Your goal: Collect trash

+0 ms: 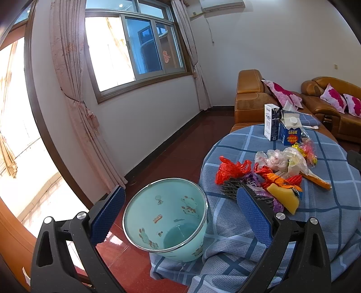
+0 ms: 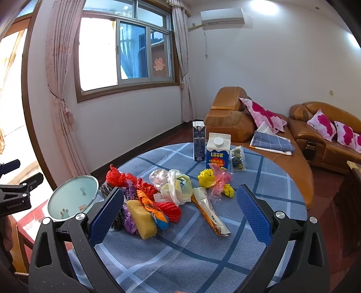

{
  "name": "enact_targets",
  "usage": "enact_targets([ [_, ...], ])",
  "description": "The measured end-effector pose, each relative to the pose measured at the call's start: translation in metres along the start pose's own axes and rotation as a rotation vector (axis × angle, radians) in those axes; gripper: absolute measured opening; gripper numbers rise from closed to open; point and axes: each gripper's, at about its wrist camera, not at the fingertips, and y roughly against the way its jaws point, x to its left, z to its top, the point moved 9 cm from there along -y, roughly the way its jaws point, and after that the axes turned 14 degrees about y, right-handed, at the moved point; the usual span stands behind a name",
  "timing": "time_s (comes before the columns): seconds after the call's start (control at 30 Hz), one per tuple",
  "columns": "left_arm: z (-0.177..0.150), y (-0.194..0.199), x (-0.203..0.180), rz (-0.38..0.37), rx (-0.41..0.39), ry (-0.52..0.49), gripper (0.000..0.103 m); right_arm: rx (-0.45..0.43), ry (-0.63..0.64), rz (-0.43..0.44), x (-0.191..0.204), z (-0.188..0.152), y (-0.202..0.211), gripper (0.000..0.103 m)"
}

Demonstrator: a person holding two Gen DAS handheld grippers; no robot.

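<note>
Left tongs (image 1: 180,214) are gaping wide over the mint bin (image 1: 165,219) beside the surface (image 1: 327,202); right tongs (image 2: 180,213) are hanging wide above the trash pile (image 2: 158,196). Behind it, a blue carton (image 2: 217,149) is showing "LOOK".

A home living room: ahead of the tool, brown leather sofas (image 2: 325,126) carry pink floral cushions (image 2: 262,115), pink curtains (image 2: 58,97) frame a sliding window (image 2: 126,51), an air conditioner (image 2: 222,16) hangs high on the white wall (glossy red floor (image 1: 171,157) below).
</note>
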Motion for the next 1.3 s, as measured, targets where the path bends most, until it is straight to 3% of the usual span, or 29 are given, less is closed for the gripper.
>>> enact_targets([
  [1.3, -0.005, -0.0057, -0.0009, 0.007, 0.002, -0.005, 0.097, 0.007, -0.002, -0.009, -0.0038, -0.0032, 0.0003, 0.098],
])
